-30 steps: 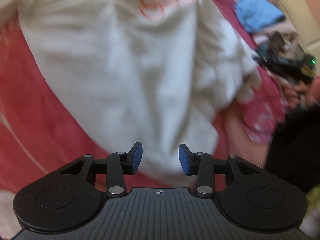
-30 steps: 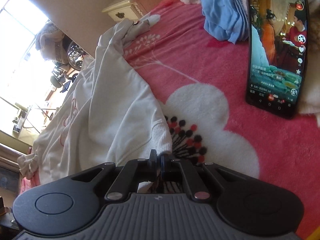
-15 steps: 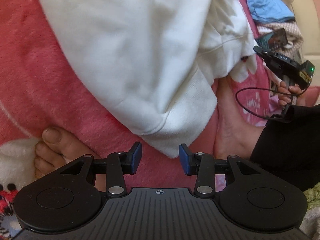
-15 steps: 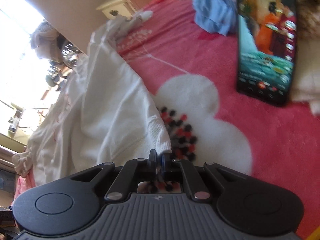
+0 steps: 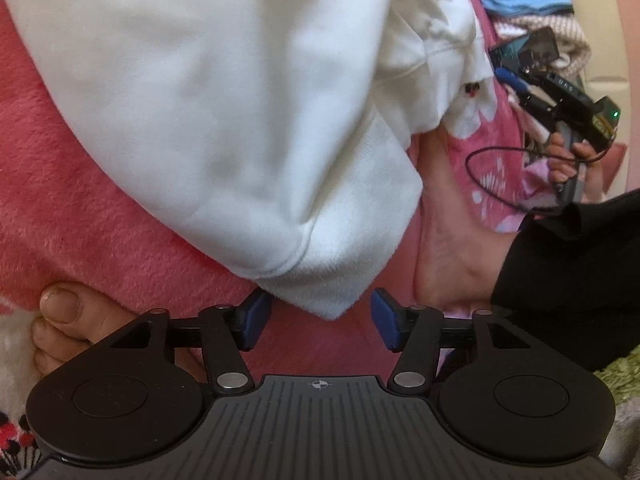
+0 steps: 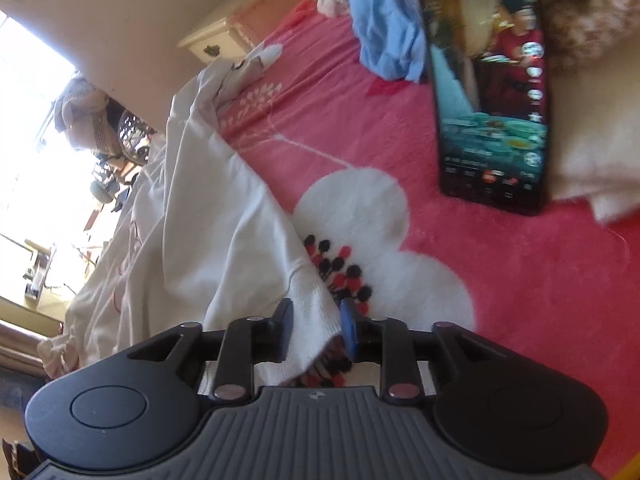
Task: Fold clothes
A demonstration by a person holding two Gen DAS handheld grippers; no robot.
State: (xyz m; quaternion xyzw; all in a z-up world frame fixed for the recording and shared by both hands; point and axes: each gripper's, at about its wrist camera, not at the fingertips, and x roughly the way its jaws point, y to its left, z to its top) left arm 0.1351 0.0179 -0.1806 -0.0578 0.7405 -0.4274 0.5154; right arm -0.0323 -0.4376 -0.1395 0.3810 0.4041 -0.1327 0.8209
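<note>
— What colours show on the bed?
— A plain white cotton sweatshirt (image 5: 224, 92) lies on a fuzzy pink fleece blanket (image 6: 500, 280) printed with a white flower, its centre dotted red and black.

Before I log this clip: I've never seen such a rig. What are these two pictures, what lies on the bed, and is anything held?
Each picture comes from a camera on a hand-held gripper, looking along its blue-padded jaws; no robot arm is involved. The left gripper points at a corner of a white sweatshirt on a pink blanket; its jaws are opening, and the corner reaches between them without being pressed. The right gripper has the sweatshirt's ribbed hem between its opening jaws, so it is letting go. A phone playing video and a blue garment lie beyond. The person's bare feet rest on the blanket.
</note>
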